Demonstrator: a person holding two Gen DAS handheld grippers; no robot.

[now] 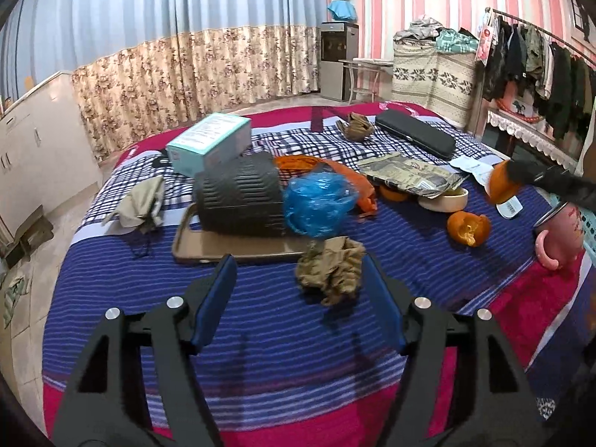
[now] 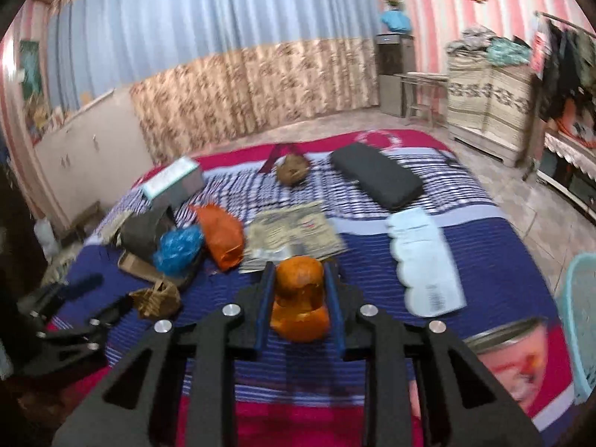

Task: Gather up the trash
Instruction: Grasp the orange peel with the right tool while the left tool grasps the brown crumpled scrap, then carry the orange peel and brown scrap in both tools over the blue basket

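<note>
left gripper (image 1: 300,266): jaws spread apart, nothing pinched. Crumpled brown paper wad (image 1: 330,270) sits on the bedspread (image 1: 260,335) between the blue pads, close against the right-side pad; can't tell if it touches. Clear gap to the left-side pad.
right gripper (image 2: 298,272): clamped on an orange peel (image 2: 300,298), both blue pads pressing its sides. Peel sticks up between the fingers, held above the bedspread.
peel count: left view shows three more peel pieces on the bed – one open half (image 1: 468,228) near the mug, one partly under the newspaper at (image 1: 393,193), one at (image 1: 501,182) partly hidden behind the right gripper's black finger.
paper wads: two – the near one at the left gripper, a second (image 1: 355,126) at the far end by the black case (image 1: 415,134).
plastic bags: two – blue bag (image 1: 316,205) bunched against the black ribbed bin (image 1: 238,197), orange bag (image 1: 350,180) just behind it.
newspaper (image 1: 409,173): one, flat mid-bed, edge over a cream bowl (image 1: 449,201).
white receipt (image 2: 424,260): one, flat, right of the held peel.
other: pink mug (image 1: 558,232) at right edge, teal box (image 1: 208,141) on top of the bin, brown tray (image 1: 231,246) under the bin, light blue basket (image 2: 581,320) off the bed's right side.
</note>
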